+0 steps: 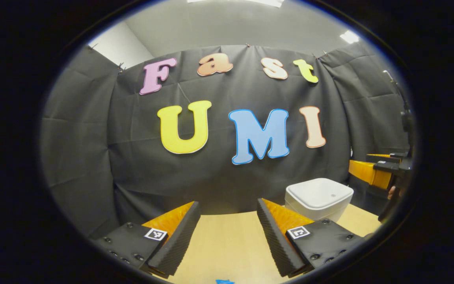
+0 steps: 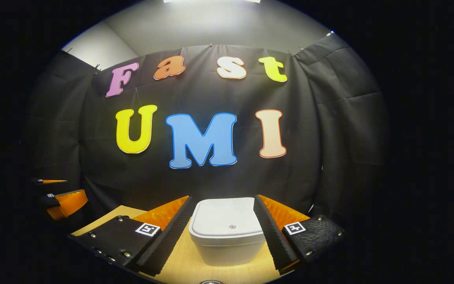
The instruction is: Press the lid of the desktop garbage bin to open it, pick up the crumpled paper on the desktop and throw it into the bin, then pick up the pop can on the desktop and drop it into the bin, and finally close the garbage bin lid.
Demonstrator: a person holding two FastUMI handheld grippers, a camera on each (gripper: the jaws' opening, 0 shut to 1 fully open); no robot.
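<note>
Bin [image 2: 227, 232]: white, lid down, on the wooden table [image 2: 183, 264] by the black wall | right gripper [image 2: 222, 227]: fingers wide, bin seen between them | left gripper [image 1: 229, 232]: fingers wide, holding nothing, above bare table.

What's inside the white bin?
You can't see inside. The bin has its lid down flat, so whatever is in there is covered. It stands on the wooden table, with black cloth behind it.
</note>
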